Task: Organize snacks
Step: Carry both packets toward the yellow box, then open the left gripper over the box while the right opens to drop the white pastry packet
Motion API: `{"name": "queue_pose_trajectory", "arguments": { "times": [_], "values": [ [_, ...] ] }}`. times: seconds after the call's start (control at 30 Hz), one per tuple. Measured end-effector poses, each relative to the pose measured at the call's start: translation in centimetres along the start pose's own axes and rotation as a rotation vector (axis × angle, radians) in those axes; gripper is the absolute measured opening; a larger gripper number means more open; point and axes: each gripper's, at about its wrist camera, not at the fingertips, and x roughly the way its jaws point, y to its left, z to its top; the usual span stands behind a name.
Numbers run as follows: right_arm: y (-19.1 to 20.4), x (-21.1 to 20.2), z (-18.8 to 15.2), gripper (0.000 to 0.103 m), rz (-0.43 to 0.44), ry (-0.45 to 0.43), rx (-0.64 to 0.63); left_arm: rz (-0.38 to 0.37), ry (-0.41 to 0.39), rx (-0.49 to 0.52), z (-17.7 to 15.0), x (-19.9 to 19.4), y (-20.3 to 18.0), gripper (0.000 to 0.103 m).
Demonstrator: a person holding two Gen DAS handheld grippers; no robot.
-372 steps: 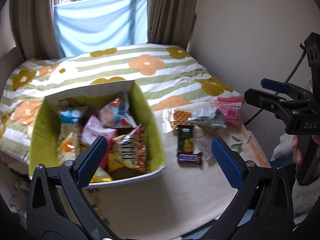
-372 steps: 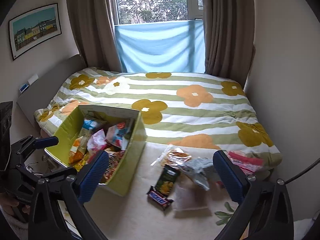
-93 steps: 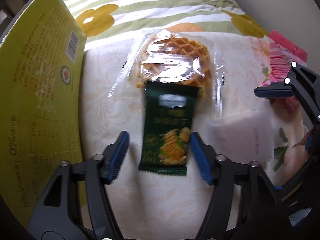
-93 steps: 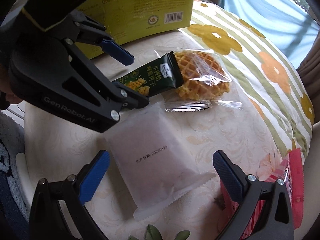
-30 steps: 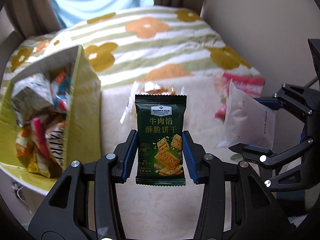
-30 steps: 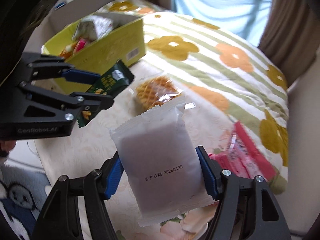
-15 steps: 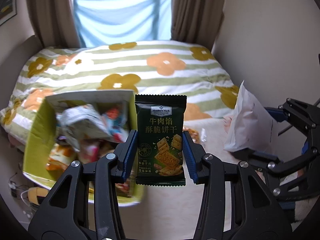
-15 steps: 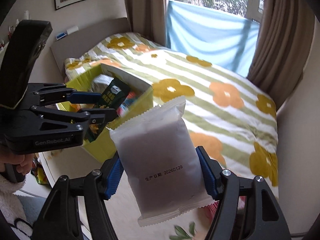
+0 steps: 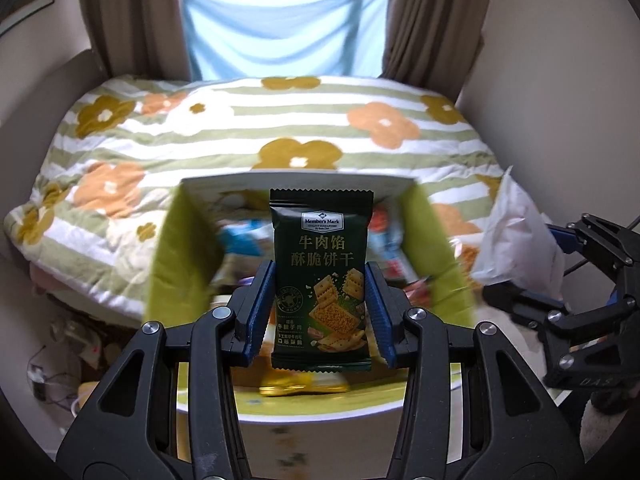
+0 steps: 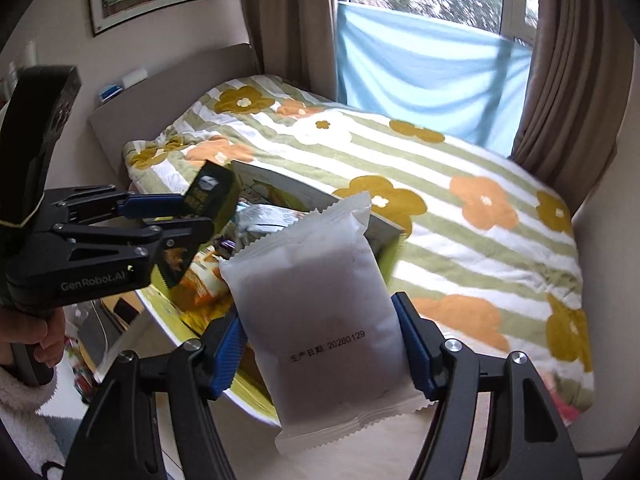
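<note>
The left gripper (image 9: 320, 308) was clamped on one dark green cracker packet (image 9: 321, 276), held upright with its long axis vertical, directly over the open yellow-green box (image 9: 168, 248) of snacks. The right gripper (image 10: 320, 352) pinched one frosted white pouch (image 10: 320, 300), also upright, just off the box's right side. The left hand seemed nearer the drop. Two packets held, one box below.

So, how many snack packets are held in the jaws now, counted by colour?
Dark green packet, in the left gripper: 1
Frosted white packet, in the right gripper: 1
Total held: 2
</note>
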Motion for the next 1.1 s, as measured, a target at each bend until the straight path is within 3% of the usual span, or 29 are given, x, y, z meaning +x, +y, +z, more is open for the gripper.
{"name": "queue_pose_trajectory", "arguments": {
  "times": [0.17, 0.33, 0.37, 0.4, 0.43, 0.5, 1.0, 1.03, 1.1],
  "values": [
    [2.1, 3.1, 0.5, 0.065, 0.003, 0.053, 0.068, -0.018, 0.073, 0.009, -1.0, 2.8, 4.1, 0.041],
    [3.0, 4.8, 0.3, 0.065, -0.005, 0.103, 0.094, -0.059, 0.1, 0.02, -1.8, 4.4, 4.8, 0.044],
    [3.0, 5.0, 0.1, 0.065, -0.008, 0.113, 0.098, -0.061, 0.106, 0.025, -1.9, 4.7, 4.7, 0.06],
    [2.9, 5.3, -0.1, 0.065, -0.01, 0.121, 0.102, -0.056, 0.111, 0.031, -2.0, 4.9, 4.5, 0.091],
    [2.8, 5.4, -0.2, 0.065, -0.011, 0.125, 0.105, -0.033, 0.099, 0.034, -2.2, 5.0, 4.5, 0.103],
    [2.9, 5.7, -0.5, 0.065, -0.011, 0.132, 0.107, -0.02, 0.069, 0.028, -2.5, 4.7, 4.3, 0.103],
    [4.0, 7.4, -0.9, 0.066, 0.015, 0.176, 0.09, 0.021, 0.103, -0.15, -5.3, 3.6, 8.4, 0.103],
    [4.0, 7.5, -1.0, 0.068, 0.021, 0.171, 0.095, 0.021, 0.109, -0.157, -5.6, 3.6, 8.5, 0.103],
    [4.1, 7.2, -1.3, 0.088, 0.033, 0.13, 0.094, 0.027, 0.114, -0.155, -5.9, 3.7, 8.5, 0.103]
  ]
}}
